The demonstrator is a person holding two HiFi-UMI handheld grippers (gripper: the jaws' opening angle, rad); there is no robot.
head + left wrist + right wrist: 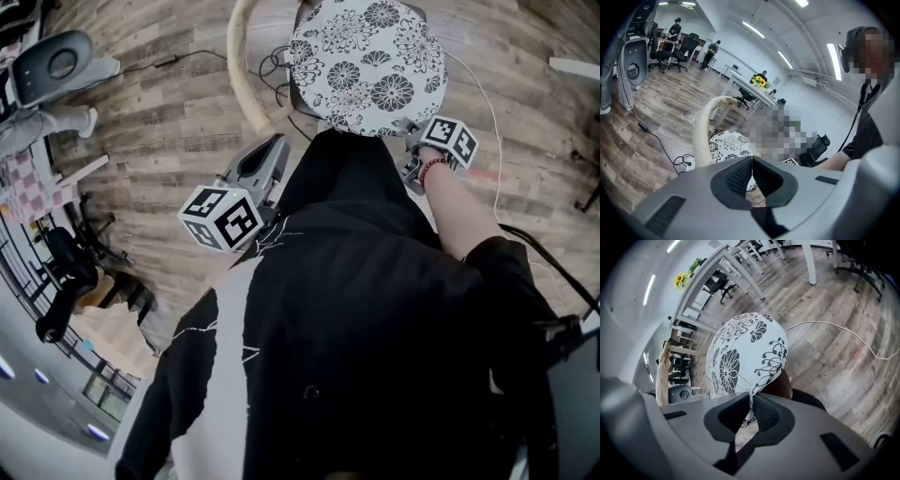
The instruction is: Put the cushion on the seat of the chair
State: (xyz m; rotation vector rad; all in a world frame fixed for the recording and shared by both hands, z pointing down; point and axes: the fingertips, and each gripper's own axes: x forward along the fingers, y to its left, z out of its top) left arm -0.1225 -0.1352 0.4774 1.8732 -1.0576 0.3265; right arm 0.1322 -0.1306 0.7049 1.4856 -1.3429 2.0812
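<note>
**Cushion [366,61] held over the chair, ready to be laid on the seat**

A round white cushion printed with black flowers sits at the top of the head view, just inside the curved pale wooden backrest [242,80] of the chair [701,131]. The person looks steeply down past a black jacket at both tools.

The right tongs [751,397] are closed on the near rim of the cushion, pinching a thin fold of the fabric. In the right gripper view the cushion tilts up and away from them, and a strip of the dark brown seat [783,384] shows beneath its raised near edge. The far side of the cushion may already rest on the seat, but no view shows that contact.

The left tongs [751,161] have their jaws together. They appear to hold nothing and stand apart from the cushion, on the backrest side.

The step in hand looks like the placing itself. The next move likely calls for lowering the gripped edge until the cushion lies flat and centred on the seat. After that the right tongs would open and draw back without dragging the fabric along.

Little writing can be read. A faint word [833,365] is printed on the wood-plank floor [169,103] beside a white cable [825,325], but it is too pale to spell with confidence. The marker cubes [221,218] on the tools carry only black-and-white square patterns, with no letters. No brand or label shows on the cushion or the chair.
</note>
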